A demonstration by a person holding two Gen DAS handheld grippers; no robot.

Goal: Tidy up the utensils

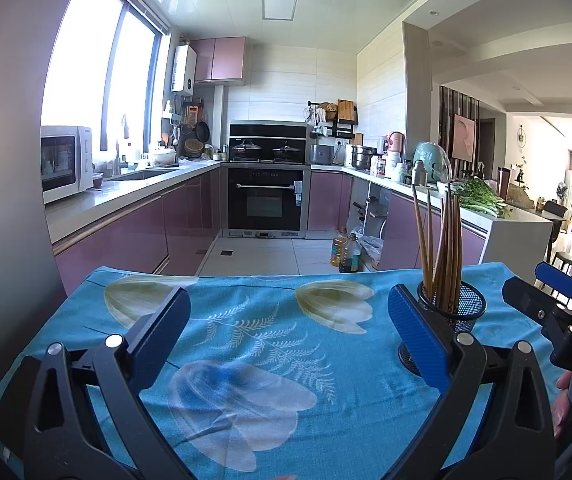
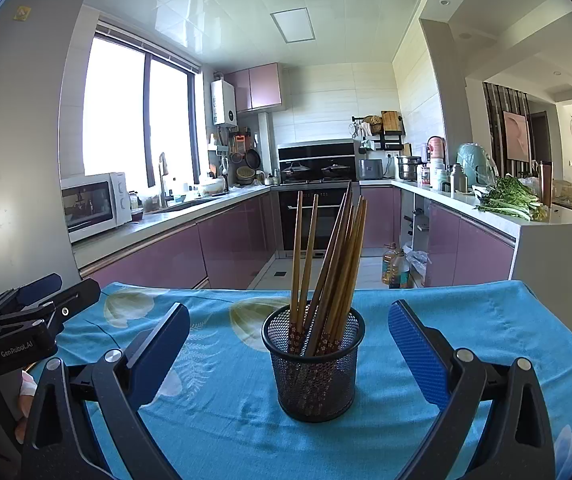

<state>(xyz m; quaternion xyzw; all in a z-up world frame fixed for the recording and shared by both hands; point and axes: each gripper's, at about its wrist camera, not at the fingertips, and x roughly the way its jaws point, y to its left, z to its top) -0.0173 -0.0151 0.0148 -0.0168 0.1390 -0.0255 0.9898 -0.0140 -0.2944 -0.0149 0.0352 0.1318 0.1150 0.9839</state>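
A black mesh cup (image 2: pixel 314 368) stands upright on the blue flowered tablecloth (image 2: pixel 466 320). Several brown wooden chopsticks (image 2: pixel 334 264) stand in it and lean to the right. My right gripper (image 2: pixel 289 354) is open and empty, with the cup in front of it between its blue fingers (image 2: pixel 418 356). My left gripper (image 1: pixel 289 340) is open and empty over bare cloth (image 1: pixel 270 360). In the left wrist view the cup (image 1: pixel 462 308) with its chopsticks (image 1: pixel 442 248) stands just behind the left gripper's right finger (image 1: pixel 418 340). The right gripper (image 1: pixel 554 300) shows at the right edge there.
The table's far edge (image 2: pixel 326 290) drops to the kitchen floor. Purple cabinets and counters run around the room, with a microwave (image 2: pixel 94 204) at left, an oven (image 2: pixel 314 216) at the back and greens (image 2: pixel 510 200) on the right counter. Oil bottles (image 2: pixel 394 266) stand on the floor.
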